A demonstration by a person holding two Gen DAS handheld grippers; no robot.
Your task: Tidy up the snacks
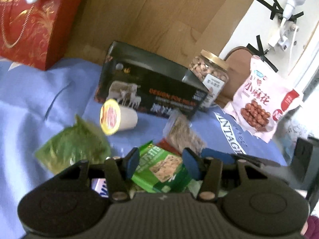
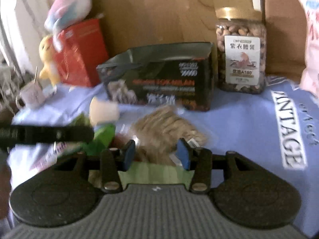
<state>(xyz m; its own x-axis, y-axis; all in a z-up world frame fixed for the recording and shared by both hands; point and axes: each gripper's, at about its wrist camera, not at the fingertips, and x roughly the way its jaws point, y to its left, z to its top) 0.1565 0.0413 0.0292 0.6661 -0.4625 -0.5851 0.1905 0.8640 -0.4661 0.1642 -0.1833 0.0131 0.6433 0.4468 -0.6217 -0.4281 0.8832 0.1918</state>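
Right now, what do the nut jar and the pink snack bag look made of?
The nut jar looks like clear rigid plastic, possibly glass, since the nuts show through; its gold lid looks metallic. The pink snack bag looks like thin glossy plastic film, crinkled at its edges.
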